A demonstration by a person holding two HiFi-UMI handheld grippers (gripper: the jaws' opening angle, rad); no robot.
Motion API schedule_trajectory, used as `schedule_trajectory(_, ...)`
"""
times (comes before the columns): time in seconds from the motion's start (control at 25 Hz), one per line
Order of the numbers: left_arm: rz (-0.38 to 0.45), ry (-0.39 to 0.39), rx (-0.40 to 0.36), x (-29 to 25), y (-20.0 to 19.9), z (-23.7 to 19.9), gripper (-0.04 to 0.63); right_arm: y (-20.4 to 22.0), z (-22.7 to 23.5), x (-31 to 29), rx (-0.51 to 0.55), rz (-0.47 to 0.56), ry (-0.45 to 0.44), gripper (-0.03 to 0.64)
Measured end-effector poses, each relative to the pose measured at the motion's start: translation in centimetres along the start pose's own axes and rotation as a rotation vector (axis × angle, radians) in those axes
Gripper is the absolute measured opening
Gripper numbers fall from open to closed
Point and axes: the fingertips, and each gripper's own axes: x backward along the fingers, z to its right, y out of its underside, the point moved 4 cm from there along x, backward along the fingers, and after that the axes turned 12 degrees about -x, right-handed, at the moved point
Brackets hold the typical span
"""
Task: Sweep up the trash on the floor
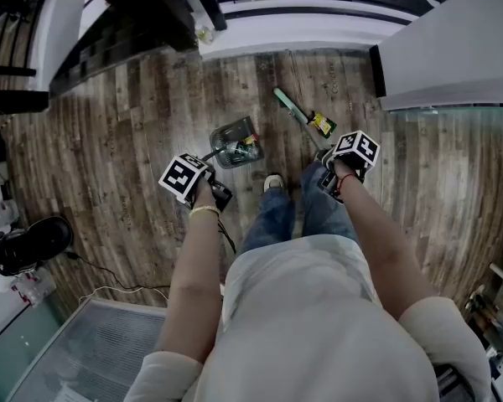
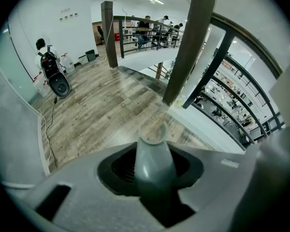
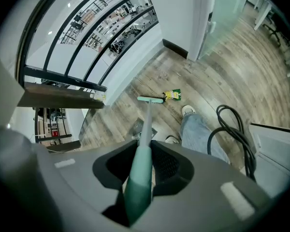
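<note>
Right, the wood floor (image 1: pixel 109 141) is your working area, and it looks smooth enough for trash to slide along rather than snag.

The broom (image 3: pixel 144 129) is next. Your right gripper (image 3: pixel 137 178) is clamped on its thick green grip, and the shaft runs down to the head (image 3: pixel 150 99), which sits flat on the boards. I'd say that's a good place to hold it. The shaft looks stiff and light, and the fatter grip should turn less in the jaws than the thin pole below it.

On to the pan (image 1: pixel 235 141). It rests on the floor just ahead of your left shoe (image 1: pixel 273 181), a little way left of the broom head and not touching it. A few scraps (image 1: pixel 248 146) lie inside. Your left gripper (image 2: pixel 152 175) is closed round the pan's grey handle (image 2: pixel 153 153) near the top end. The pan probably weighs very little, so lean it forward to keep the lip down on the boards, otherwise litter may slip under it.

Last and smallest is the yellow wrapper (image 3: pixel 172 94). It lies on the floor right beside the broom head, on the side away from the pan. It looks thin, crinkly and almost weightless, so it will likely skate or flip if you hit it hard. Short, soft strokes toward the pan should do it.
</note>
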Motion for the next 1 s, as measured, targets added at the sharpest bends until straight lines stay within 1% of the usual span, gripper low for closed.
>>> schedule_trajectory(0.16, 0.0, 0.004, -0.002, -0.1, 0.1, -0.2, 0.129, 1.6, 0.8, -0.3, -0.006, -0.01, -0.001, 0.097)
schedule_trajectory(0.36, 0.001, 0.01, -0.003, 0.0, 0.1, -0.4, 0.129, 3.6, 1.3, -0.4, -0.065, -0.034, -0.027, 0.097)
schedule_trajectory(0.52, 0.001, 0.015, -0.001, 0.1, 0.1, -0.5, 0.129, 4.9, 1.5, -0.5, -0.08, -0.044, -0.033, 0.095)
schedule_trajectory(0.8, 0.004, 0.026, 0.002, 0.0, 0.3, -0.6, 0.13, 6.7, 1.2, -1.2, -0.141, -0.052, -0.059, 0.095)
schedule_trajectory(1.0, 0.006, 0.029, 0.002, -0.1, 0.3, -0.6, 0.132, 8.4, 0.6, -1.7, -0.15, -0.068, -0.062, 0.095)
